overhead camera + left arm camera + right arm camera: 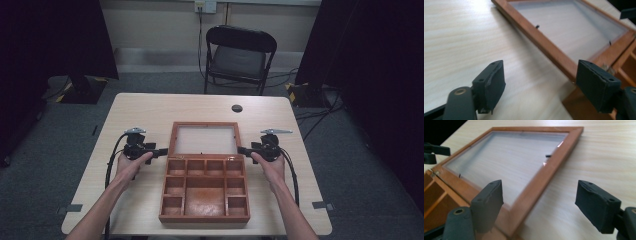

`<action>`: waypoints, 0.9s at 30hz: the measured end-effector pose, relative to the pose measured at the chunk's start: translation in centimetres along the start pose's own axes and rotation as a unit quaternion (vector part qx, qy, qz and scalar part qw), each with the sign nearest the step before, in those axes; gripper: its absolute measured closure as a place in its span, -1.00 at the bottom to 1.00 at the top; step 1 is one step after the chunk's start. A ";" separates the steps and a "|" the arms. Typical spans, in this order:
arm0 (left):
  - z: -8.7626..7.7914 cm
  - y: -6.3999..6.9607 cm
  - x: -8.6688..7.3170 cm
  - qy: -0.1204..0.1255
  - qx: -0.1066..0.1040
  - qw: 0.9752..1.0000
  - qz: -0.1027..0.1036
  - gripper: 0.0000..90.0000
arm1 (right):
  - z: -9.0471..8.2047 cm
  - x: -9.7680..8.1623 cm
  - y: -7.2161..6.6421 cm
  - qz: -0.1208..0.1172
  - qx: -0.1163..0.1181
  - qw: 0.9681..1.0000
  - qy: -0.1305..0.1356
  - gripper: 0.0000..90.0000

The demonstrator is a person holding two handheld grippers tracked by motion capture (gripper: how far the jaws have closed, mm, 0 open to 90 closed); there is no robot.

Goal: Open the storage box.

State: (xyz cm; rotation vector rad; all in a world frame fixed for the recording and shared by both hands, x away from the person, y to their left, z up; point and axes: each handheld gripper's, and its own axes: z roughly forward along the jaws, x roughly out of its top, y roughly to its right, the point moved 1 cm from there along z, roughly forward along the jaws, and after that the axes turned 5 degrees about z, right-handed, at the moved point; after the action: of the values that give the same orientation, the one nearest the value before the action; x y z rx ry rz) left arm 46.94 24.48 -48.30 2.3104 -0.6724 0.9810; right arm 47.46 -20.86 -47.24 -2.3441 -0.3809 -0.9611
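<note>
A brown wooden box [204, 218] with several compartments lies open on the table. Its glass-paned lid [172, 140] is folded back flat behind it. My left gripper [162, 151] sits just left of the hinge line, pointing right at the box, jaws apart and holding nothing. My right gripper [241, 149] mirrors it on the right side, also open. In the left gripper view the left gripper [540, 80] frames the lid frame [541, 42] corner without touching. In the right gripper view the right gripper [540, 195] straddles the lid frame [554, 160] edge, pads apart from it.
The light wooden table [150, 107] has a round cable hole [237, 108] near its far edge. A black folding chair [240, 55] stands behind the table. Dark curtains and stands flank both sides, with cables on the floor at right.
</note>
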 end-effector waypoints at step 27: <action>-4.7 1.0 -6.8 -0.063 0.139 0.982 0.111 -0.64 | -8.2 -8.1 3.2 -0.026 -0.151 0.987 -0.051 -0.64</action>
State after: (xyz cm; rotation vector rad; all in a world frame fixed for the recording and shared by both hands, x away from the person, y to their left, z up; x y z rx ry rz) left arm 39.85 28.38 -50.41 2.5997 -0.9127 1.0947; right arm 38.72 -28.75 -49.56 -2.6771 -0.3585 -0.9818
